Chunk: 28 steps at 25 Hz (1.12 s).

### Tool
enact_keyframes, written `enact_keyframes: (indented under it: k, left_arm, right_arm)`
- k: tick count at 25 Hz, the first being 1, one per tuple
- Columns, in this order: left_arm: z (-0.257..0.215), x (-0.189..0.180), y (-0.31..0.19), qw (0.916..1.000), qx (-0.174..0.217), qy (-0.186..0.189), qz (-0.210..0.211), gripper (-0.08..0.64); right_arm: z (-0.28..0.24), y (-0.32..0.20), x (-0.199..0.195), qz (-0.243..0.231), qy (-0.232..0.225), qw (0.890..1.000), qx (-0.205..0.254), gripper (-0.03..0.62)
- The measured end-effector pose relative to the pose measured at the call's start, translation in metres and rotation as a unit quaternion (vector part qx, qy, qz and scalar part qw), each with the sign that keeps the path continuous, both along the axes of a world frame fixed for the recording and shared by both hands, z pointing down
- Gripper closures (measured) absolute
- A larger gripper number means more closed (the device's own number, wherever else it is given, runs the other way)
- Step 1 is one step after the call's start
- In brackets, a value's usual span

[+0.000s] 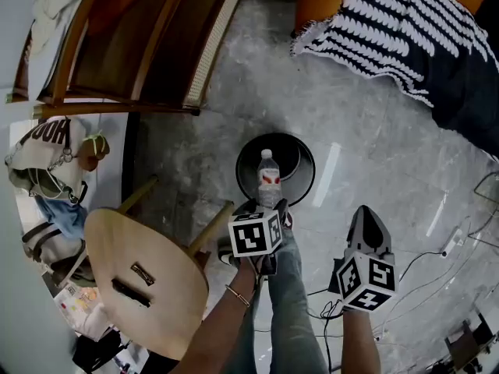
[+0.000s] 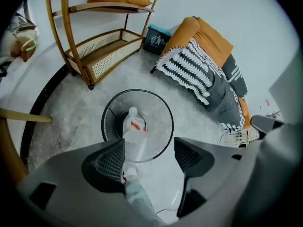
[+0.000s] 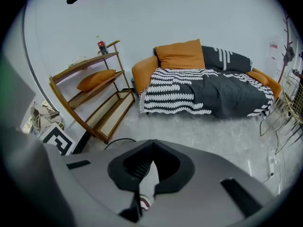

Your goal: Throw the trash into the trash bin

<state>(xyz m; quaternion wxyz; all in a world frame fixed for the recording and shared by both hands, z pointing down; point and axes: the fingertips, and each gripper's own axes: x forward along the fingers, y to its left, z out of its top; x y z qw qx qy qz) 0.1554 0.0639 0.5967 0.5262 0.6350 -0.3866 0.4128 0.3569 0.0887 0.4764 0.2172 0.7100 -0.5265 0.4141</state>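
Left gripper [image 2: 149, 152] jaws stood apart. Clear bottle [image 2: 132, 126] lay beside one jaw, cap pointing outward, directly over black mesh trash bin [image 2: 168, 122] on grey floor. Right gripper [image 3: 151, 148] jaws met at tips, empty.

Plastic bottle [image 1: 268, 179] at the bin [image 1: 305, 159]
Clear, red label, white cap up; upright over the round black mesh bin's mouth

Bare floor [image 1: 366, 131] open round the trash bin [image 1: 304, 156], widest to the right. Bin mouth partly taken up by a bottle [image 1: 268, 179] upright over it. Hemmed in at left by a stool [image 1: 140, 279], one leg near the rim. Shelf rack [image 1: 148, 45] and sofa [image 1: 405, 29] well apart. Cables [image 1: 437, 259] across the floor at lower right.
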Motion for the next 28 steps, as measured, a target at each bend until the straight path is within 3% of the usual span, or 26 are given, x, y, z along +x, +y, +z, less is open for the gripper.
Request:
enact_keyframes:
  k: [7, 14, 22, 28]
  left_arm:
    - [-0.017, -0.005, -0.011, 0.9989, 0.040, 0.018, -0.015, 0.242]
    - [-0.049, -0.044, -0.021, 0.9952, 0.081, 0.022, -0.051, 0.242]
    - [-0.096, -0.140, -0.016, 0.9816, 0.124, 0.015, -0.144, 0.242]
    - [-0.118, -0.237, 0.003, 0.9607, 0.147, -0.017, -0.235, 0.242]
  right_arm:
    - [-0.001, 0.001, -0.007, -0.008, -0.001, 1.000, -0.001, 0.586]
    - [-0.008, -0.017, -0.047, -0.051, -0.004, 0.999, 0.005, 0.586]
    - [-0.033, -0.045, -0.136, -0.146, -0.005, 0.989, 0.021, 0.586]
    - [-0.050, -0.059, -0.224, -0.235, -0.012, 0.971, 0.034, 0.586]
